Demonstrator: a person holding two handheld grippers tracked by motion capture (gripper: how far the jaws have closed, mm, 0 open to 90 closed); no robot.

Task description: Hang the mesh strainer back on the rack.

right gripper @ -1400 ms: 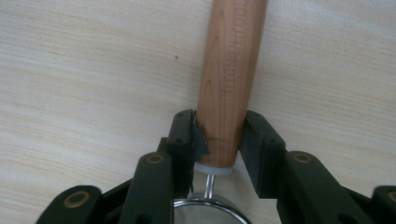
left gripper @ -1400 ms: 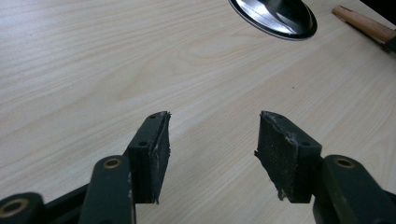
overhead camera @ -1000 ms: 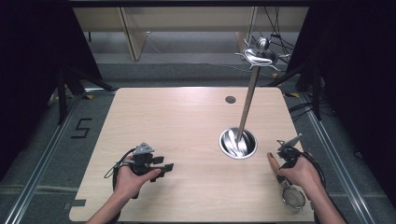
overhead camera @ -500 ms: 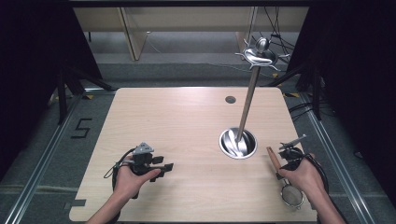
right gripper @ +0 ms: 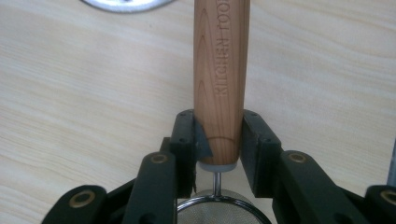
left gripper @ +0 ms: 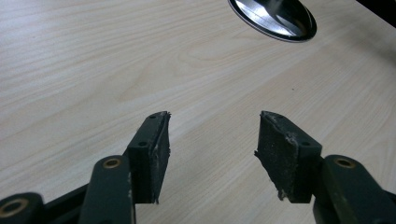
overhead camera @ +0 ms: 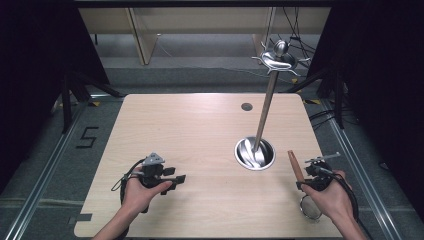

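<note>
A small mesh strainer with a wooden handle (overhead camera: 294,166) is in my right gripper (overhead camera: 303,183), at the table's front right. In the right gripper view the jaws are shut on the lower end of the handle (right gripper: 218,70), which reads "KITCHEN TOOL", and the steel mesh bowl (right gripper: 223,212) hangs below the gripper (right gripper: 218,140). The bowl (overhead camera: 310,207) sits near the table's front edge, under the hand. My left gripper (overhead camera: 179,181) rests at the front left, pointing right. Its jaws stand open over bare wood, nothing between them (left gripper: 212,140).
A steel utensil stand rises from a round base (overhead camera: 255,153) right of centre, with hooks at its top (overhead camera: 279,59). Its base shows ahead of both grippers (left gripper: 273,16) (right gripper: 126,3). A dark cable hole (overhead camera: 246,106) lies at the far side of the wooden table (overhead camera: 190,130).
My right gripper has lifted slightly and shifted a little with the strainer in its grip. The left gripper has stayed where it was.
</note>
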